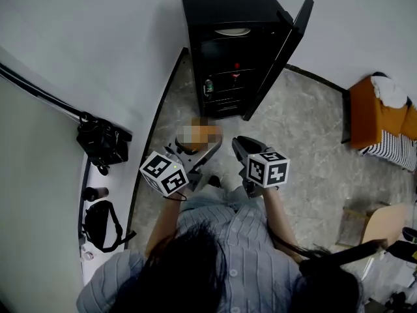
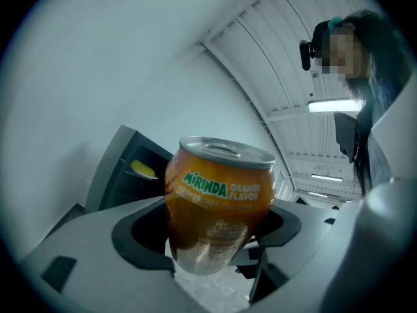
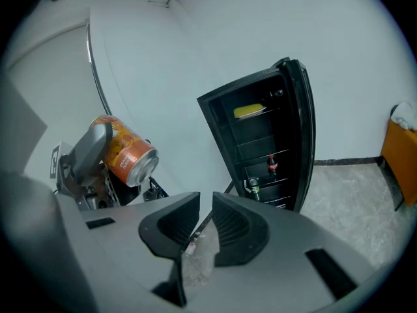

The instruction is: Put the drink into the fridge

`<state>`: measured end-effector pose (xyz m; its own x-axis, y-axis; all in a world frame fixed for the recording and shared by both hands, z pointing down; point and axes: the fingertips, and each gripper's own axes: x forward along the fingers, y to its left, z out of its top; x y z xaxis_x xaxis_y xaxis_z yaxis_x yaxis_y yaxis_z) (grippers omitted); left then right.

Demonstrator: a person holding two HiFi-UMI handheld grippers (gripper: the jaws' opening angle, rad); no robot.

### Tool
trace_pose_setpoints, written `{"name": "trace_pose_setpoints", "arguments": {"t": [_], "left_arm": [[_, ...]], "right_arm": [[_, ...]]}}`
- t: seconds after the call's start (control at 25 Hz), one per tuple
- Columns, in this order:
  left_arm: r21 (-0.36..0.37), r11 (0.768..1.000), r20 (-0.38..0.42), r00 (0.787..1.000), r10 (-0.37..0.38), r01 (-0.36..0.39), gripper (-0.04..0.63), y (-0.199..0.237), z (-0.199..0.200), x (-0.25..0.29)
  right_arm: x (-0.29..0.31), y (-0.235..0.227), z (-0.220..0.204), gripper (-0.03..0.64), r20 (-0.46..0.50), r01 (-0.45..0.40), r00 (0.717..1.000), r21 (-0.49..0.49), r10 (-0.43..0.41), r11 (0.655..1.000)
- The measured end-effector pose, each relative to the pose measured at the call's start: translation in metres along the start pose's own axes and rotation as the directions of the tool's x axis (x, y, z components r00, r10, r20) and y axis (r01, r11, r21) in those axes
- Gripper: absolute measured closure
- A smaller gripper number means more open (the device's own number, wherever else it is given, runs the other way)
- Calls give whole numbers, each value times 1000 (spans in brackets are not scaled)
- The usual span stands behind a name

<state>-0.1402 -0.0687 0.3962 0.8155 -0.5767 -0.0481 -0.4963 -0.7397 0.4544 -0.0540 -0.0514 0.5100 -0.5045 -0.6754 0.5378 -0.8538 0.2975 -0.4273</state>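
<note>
Left gripper [image 2: 215, 240] clamps glossy orange can [image 2: 219, 188], seemingly aluminium.

Black bag [image 1: 101, 142] left, orange seat [image 1: 366, 117] right

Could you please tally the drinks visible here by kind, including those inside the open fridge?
Orange Mirinda aluminium can, clamped in the left gripper: 1
Dark bottle with red label, on a shelf of the black fridge: 1
Small green-labelled drink, one shelf lower: 1
Total: 3
</note>
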Motion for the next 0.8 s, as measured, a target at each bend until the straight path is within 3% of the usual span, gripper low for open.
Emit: {"name": "trace_pose_setpoints", "arguments": {"t": [0.48,0.8], "left_arm": [[-23,1000,-61,998,10,-11,227,18,-15,13],[-25,999,-57,998,35,-37,227,44,-15,40]], "right_arm": [[24,-20,2,546,-31,3,1000,53,-1,999],[47,-46,20,546,-48,-16,999,69,19,998]]}}
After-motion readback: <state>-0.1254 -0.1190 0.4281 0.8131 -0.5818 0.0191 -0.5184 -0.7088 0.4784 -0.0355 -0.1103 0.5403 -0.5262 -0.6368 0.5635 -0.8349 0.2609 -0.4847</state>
